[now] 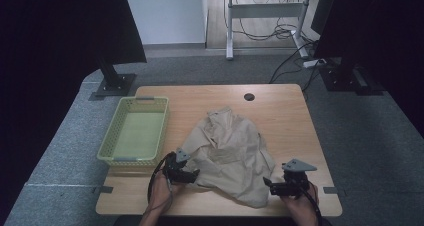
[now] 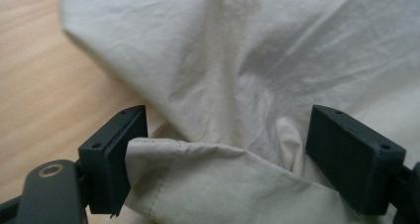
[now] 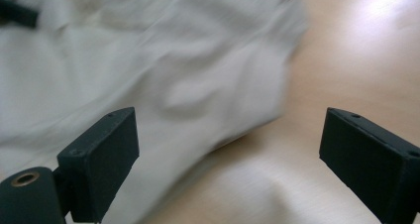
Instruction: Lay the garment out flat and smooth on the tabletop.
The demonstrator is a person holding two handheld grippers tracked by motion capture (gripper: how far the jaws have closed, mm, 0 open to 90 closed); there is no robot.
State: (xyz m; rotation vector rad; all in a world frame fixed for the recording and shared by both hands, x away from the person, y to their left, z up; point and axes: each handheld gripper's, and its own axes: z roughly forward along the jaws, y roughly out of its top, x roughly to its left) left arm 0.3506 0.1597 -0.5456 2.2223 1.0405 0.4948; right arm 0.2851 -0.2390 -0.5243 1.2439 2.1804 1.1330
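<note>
L fingers stand wide apart w/ a folded hem of the beige garment lying between them. The cloth touches the inner face of one finger; by the other finger it sits just beside, and we can't tell if it touches. No squeeze shows on the fabric, so we read the pair as not clamped. Beyond the tips the garment rises in soft creases; off to one side we see bare wood of the surface.

R fingers are also wide apart, nothing between them but the surface under them. The garment's edge runs just past one finger & spreads away from there; the other finger is over bare wood. That view is blurred, so finer detail is lost.

From the high view: L gripper sits at the garment's near-L edge, R gripper at its near-R edge, both aimed inward at the cloth, each held in a hand coming from the near side. Garment lies crumpled in a heap between the two pairs of fingers & stretches away from them toward mid-surface. Past the L fingers, farther out & to the side, a pale green basket sits on the surface, near the cloth but not touching it.
</note>
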